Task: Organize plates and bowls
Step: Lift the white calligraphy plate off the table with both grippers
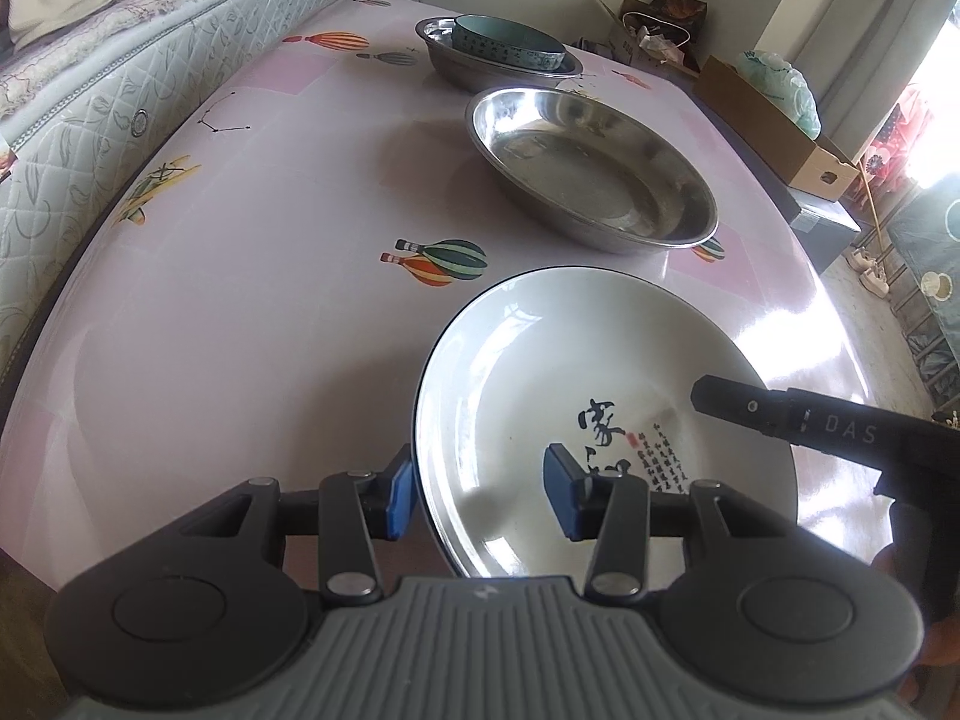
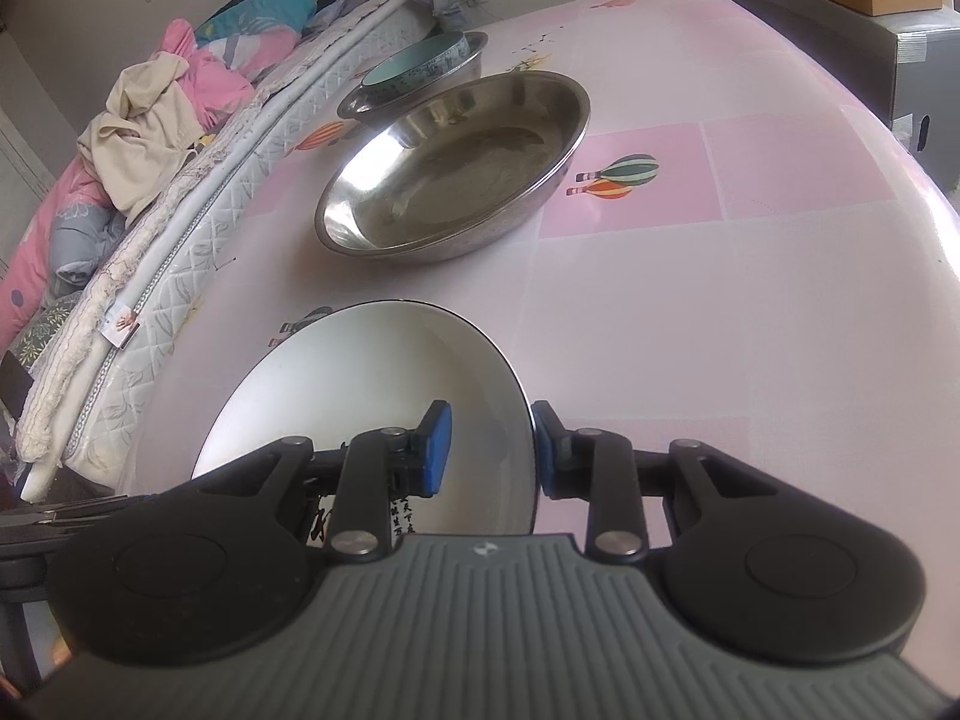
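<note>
1. The left gripper [image 1: 483,495] straddles the left rim of a round white ceramic plate with black calligraphy [image 1: 540,372]; whether its blue pads press the rim, I cannot tell.
2. The right gripper [image 2: 487,450] straddles the opposite rim, jaws narrow, outer pad against it.
3. Just beyond the plate sits a wide empty steel pan [image 1: 591,171] on the pink balloon-print tabletop [image 1: 240,330].
4. Farther on, a teal ceramic bowl [image 1: 510,48] rests inside a second steel pan [image 1: 444,60].

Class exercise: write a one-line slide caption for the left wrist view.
Left gripper straddles the rim of a white plate on the pink table, steel pans beyond.
</note>
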`<state>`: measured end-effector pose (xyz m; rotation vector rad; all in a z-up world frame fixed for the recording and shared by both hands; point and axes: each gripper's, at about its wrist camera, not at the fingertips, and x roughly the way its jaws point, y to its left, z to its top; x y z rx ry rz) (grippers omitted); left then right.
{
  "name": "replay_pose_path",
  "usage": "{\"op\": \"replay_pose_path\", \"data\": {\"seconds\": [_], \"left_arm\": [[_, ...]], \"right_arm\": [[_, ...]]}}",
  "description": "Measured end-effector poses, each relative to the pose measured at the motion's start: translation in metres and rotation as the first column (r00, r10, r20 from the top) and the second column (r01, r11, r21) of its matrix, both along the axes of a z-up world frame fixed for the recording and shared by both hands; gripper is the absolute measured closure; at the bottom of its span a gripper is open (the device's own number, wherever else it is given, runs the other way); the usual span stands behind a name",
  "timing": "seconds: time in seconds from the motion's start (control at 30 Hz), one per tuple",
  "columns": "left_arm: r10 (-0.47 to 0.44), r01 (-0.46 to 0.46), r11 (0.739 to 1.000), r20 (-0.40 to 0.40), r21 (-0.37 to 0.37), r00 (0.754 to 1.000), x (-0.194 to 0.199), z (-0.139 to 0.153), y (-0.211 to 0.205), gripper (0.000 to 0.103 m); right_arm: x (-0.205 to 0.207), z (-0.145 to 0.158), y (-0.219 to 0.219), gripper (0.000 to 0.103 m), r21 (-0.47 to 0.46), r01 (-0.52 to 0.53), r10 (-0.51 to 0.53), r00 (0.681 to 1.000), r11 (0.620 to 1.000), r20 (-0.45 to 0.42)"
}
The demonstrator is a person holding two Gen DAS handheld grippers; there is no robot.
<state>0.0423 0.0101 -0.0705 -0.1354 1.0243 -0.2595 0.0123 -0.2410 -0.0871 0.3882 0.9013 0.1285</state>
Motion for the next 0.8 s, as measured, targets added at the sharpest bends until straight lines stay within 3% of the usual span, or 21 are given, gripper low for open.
{"op": "replay_pose_path", "data": {"seconds": [0.8], "left_arm": [[-0.031, 0.029, 0.997, 0.037, 0.068, 0.999, -0.004, -0.003, -0.009, 0.058]], "right_arm": [[-0.021, 0.002, 0.004, 0.075, -0.046, -0.031, 0.031, 1.0, 0.998, 0.002]]}}
